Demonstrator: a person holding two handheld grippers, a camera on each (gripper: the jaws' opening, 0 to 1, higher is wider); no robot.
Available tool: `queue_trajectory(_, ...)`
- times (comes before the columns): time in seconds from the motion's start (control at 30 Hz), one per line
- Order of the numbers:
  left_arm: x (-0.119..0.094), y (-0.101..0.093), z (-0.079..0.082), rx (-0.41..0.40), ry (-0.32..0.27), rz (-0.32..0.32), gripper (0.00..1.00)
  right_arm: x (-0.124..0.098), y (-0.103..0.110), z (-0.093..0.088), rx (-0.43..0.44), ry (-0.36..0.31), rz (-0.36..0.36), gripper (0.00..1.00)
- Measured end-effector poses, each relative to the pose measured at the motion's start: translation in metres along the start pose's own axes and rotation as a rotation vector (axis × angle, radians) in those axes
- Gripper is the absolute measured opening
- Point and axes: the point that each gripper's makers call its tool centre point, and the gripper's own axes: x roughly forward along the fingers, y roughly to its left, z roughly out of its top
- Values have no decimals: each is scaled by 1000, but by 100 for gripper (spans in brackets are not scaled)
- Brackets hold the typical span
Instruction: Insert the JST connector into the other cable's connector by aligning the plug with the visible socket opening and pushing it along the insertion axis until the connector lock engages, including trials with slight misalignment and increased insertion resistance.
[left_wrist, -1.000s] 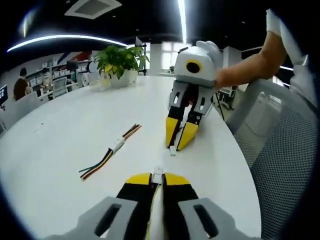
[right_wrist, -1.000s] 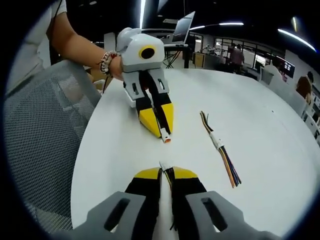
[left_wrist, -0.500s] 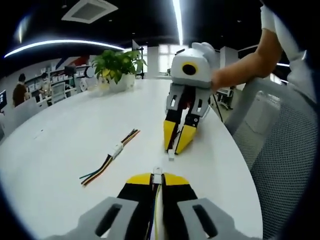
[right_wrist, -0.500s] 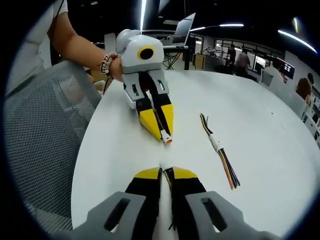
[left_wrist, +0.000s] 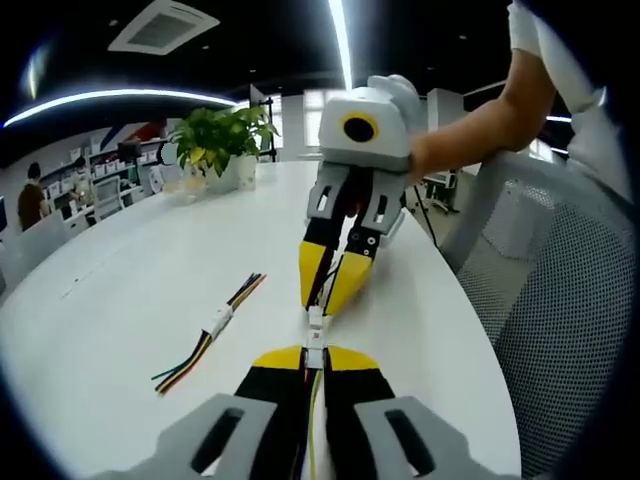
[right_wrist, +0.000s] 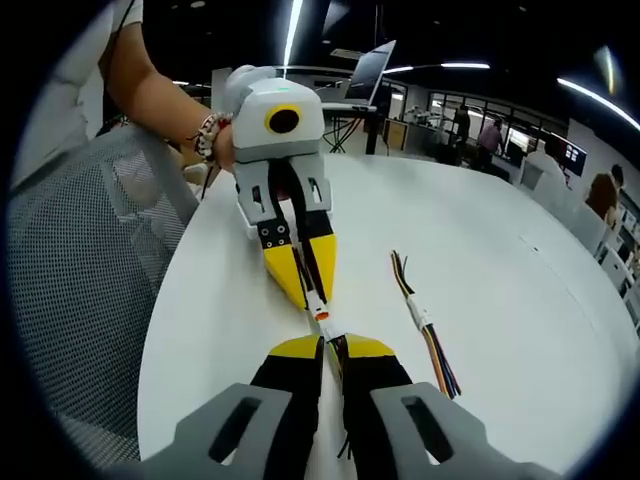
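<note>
Left gripper view: we hold the left gripper clamped on a white JST plug, tip-to-tip with the socket connector pinched in the right gripper. Mating seems begun; next, a straight push until the lock engages.

Under my jaws is a white table with a rounded edge. On it lies a bundle of coloured wires joined in the middle by a white connector, off to one side. Far back on the tabletop stands a green plant in a white pot.
</note>
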Motion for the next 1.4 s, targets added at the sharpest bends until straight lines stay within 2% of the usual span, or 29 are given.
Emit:
queue_trajectory(0.27, 1, -2, -2, 6, 12, -4, 0, 3, 3, -1, -17, 13, 12, 4)
queue_trajectory(0.4, 1, -2, -2, 4, 12, -3, 0, 4, 5, -3, -66, 46, 6, 4)
queue_trajectory(0.6, 2, -5, -4, 28, 27, -9, 0, 6, 7, -2, -65, 52, 14, 4)
queue_trajectory(0.9, 1, -4, 0, 22, 8, -10, 0, 7, 6, 3, -18, 24, 16, 3)
queue_trajectory(1.23, 3, -7, -2, 37, 19, -19, 0, 7, 8, 0, 23, 2, 30, 3)
queue_trajectory(1.3, 3, -3, -1, -6, 19, -1, 7, 5, 7, -1, 34, 0, 27, 3)
queue_trajectory(1.37, 1, 2, -3, -49, 28, 19, 23, 4, 4, -2, 44, -1, 12, 3)
queue_trajectory(1.4, 0, 6, -4, -53, 29, 30, 24, 2, 2, -2, 61, -10, 4, 3)
